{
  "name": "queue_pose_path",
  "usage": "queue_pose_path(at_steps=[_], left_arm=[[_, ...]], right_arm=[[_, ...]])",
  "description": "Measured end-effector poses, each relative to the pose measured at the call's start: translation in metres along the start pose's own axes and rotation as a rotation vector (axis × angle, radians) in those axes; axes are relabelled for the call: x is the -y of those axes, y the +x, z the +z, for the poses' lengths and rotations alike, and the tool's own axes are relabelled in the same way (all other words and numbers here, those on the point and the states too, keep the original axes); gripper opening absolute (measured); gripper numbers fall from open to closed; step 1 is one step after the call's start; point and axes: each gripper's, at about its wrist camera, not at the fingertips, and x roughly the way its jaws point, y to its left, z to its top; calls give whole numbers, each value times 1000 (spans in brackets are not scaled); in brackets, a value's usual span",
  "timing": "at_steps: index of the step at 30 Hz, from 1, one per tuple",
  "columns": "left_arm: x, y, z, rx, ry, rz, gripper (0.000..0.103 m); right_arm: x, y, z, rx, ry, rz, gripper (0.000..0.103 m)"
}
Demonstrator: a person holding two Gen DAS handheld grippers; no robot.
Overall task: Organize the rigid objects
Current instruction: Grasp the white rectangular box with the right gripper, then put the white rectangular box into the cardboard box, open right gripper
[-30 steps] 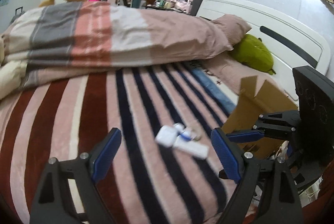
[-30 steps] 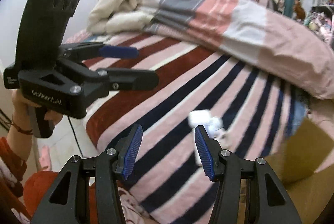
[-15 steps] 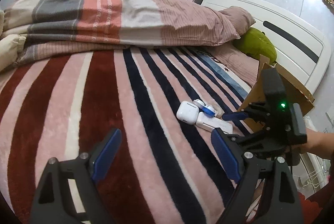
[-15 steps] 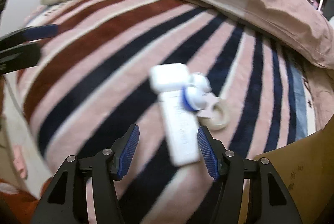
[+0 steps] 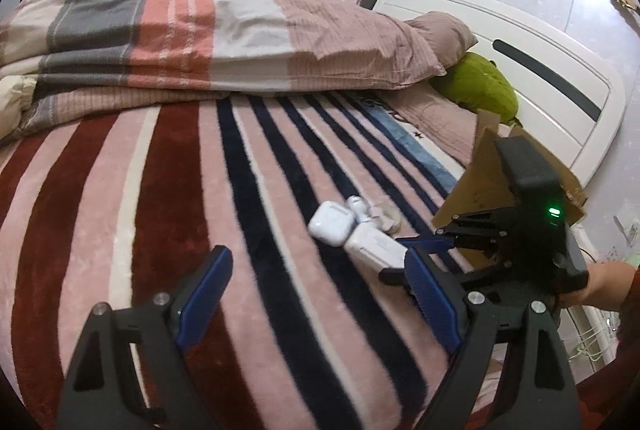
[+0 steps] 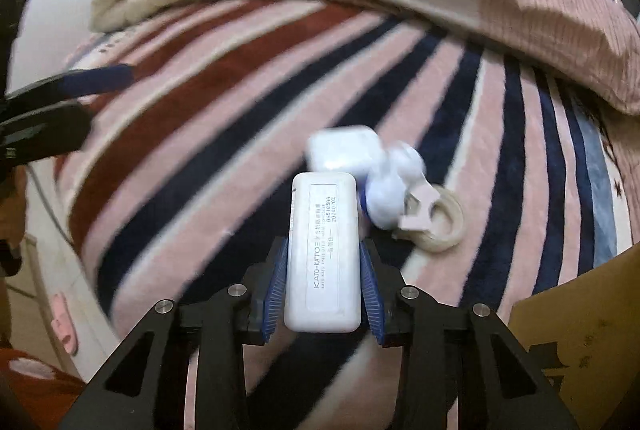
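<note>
The left wrist view looks from low over the near edge of the bed [image 5: 168, 213], facing across the striped blanket toward the far duvet and the headboard at right, with the left tool [image 5: 316, 294] in its foreground. The right wrist view sits very close to the blanket, facing far and left along the right tool [image 6: 322, 282]. Both views share the cluster of white items [image 5: 352, 226] [image 6: 360, 165], the cardboard box [image 5: 480, 185] [image 6: 580, 342] and each other's tool.

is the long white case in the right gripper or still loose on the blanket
In the gripper. The right gripper is shut on the long white case, a blue pad pressing each long side. Whether it has left the striped blanket cannot be told.
</note>
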Motion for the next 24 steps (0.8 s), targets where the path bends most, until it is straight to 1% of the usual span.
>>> queue_pose_path(at_steps=[2,6,8,10,11,12,13,15,18,21,24], left_arm=[[12,-6,7,11,4,-24,86],[40,-16,25,31,9,-97,85],[58,-20,37,39,13,-133,77],[76,-20,49,30,6,-175,53],[88,-19,57,26,10,-196,49],[97,-18,61,28,19,-202,43],[108,-17,66,33,34,-200,40],[130,-13,76,44,63,-206,39],[162,-1,90,34,100,-219,39],[188,18,101,7,133,-229,39],[209,38,109,-34,167,-240,39]], right_arm=[[-9,-15,3,47,-24,26,31],[-25,-63,8,166,-62,100,31],[-29,-85,9,219,-79,112,31],[-26,-110,7,277,-86,118,31],[-24,-121,6,304,-86,118,31],[-19,-132,4,332,-84,112,31],[-13,-142,3,355,-80,104,31],[0,-162,-2,393,-66,87,31],[26,-182,-12,426,-28,73,31],[50,-196,-23,445,6,43,31],[76,-202,-31,438,50,27,31]])
